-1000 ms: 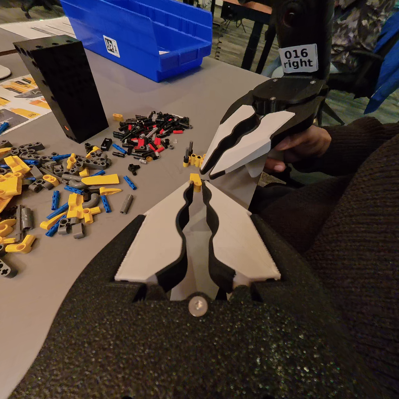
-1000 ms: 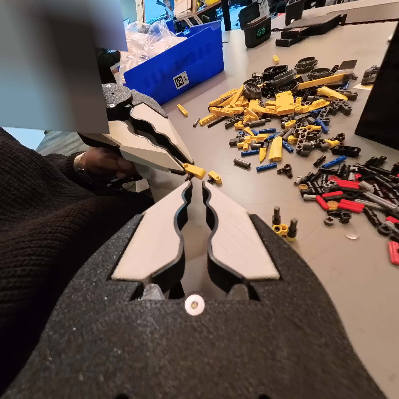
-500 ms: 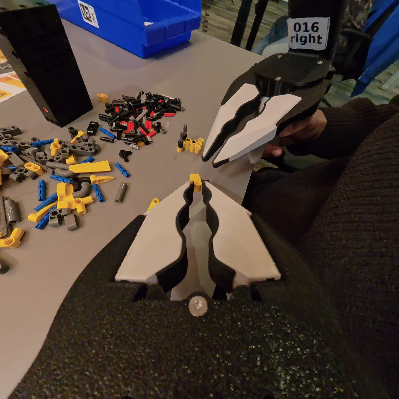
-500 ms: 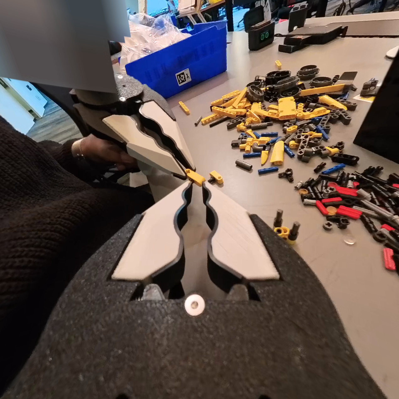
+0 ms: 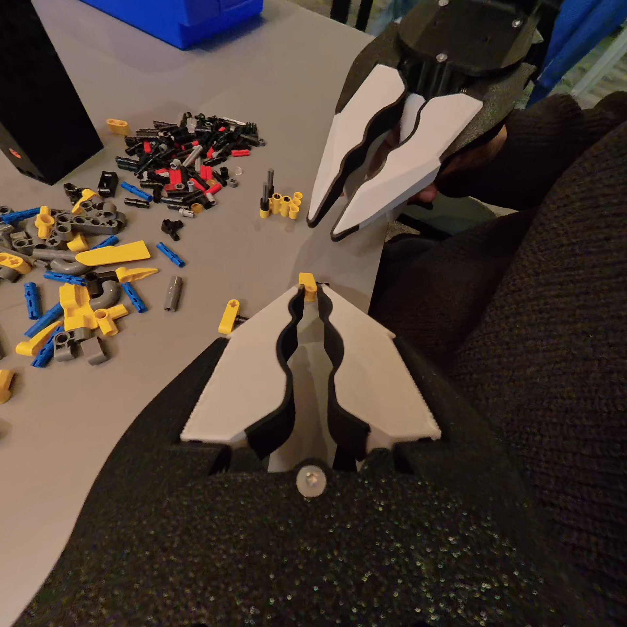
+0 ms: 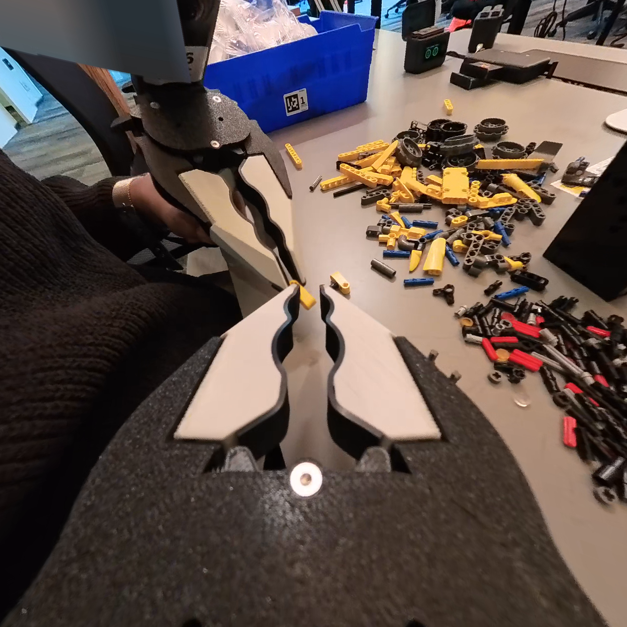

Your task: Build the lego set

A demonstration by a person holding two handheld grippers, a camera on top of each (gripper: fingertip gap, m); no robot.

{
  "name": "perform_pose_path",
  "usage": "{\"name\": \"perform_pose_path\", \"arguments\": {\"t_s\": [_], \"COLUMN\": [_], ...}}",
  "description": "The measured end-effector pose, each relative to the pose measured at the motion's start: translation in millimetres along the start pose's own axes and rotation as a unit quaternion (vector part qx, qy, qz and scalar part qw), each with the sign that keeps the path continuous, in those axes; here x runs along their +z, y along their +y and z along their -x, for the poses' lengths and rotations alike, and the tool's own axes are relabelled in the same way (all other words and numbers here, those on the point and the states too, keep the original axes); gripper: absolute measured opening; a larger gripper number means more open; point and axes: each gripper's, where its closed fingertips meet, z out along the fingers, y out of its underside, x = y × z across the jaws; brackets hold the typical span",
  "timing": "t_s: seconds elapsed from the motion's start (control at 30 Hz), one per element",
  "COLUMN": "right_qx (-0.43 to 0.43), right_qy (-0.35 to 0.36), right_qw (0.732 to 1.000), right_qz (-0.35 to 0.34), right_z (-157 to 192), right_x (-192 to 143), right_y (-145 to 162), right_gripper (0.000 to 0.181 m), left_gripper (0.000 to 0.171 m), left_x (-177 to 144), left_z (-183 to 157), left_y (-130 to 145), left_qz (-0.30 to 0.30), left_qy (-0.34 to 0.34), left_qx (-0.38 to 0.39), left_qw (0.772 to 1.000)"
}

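Observation:
My left gripper (image 5: 308,289) is shut on a small yellow connector piece (image 5: 307,281), pinched at the very tips and held just above the grey table (image 5: 258,84) near its edge. My right gripper (image 6: 310,290) is slightly open and empty. In the left wrist view it (image 5: 322,230) hangs point-down a short way beyond the yellow piece, apart from it. In the right wrist view the left gripper (image 6: 296,281) comes in from the upper left, and its yellow piece (image 6: 307,300) shows right at my right fingertips.
A loose yellow connector with a black pin (image 5: 229,315) lies by the left fingers. A small yellow assembly with black axles (image 5: 281,203) stands beyond. A black-and-red pin pile (image 6: 559,346), a yellow, blue and grey pile (image 6: 441,203), a blue bin (image 6: 295,74) and a black box (image 6: 597,237) are around. My left and right fingertips are right by each other.
The right gripper's tips, which touched the yellow piece a second ago, have drawn back and apart from it. The left gripper still holds the piece and has dropped closer to the table.

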Motion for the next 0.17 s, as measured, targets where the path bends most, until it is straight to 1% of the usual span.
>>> {"name": "perform_pose_path", "arguments": {"t_s": [0.17], "right_qx": [0.016], "right_qy": [-0.011], "right_qw": [1.0], "right_qz": [0.001], "right_z": [2.4], "right_x": [5.1], "right_y": [8.0], "right_gripper": [0.011], "left_gripper": [0.007], "left_x": [2.9], "left_z": [-2.5], "left_y": [0.3], "left_qz": [0.005], "left_qy": [0.008], "left_qx": [0.003], "left_qw": [1.0]}}
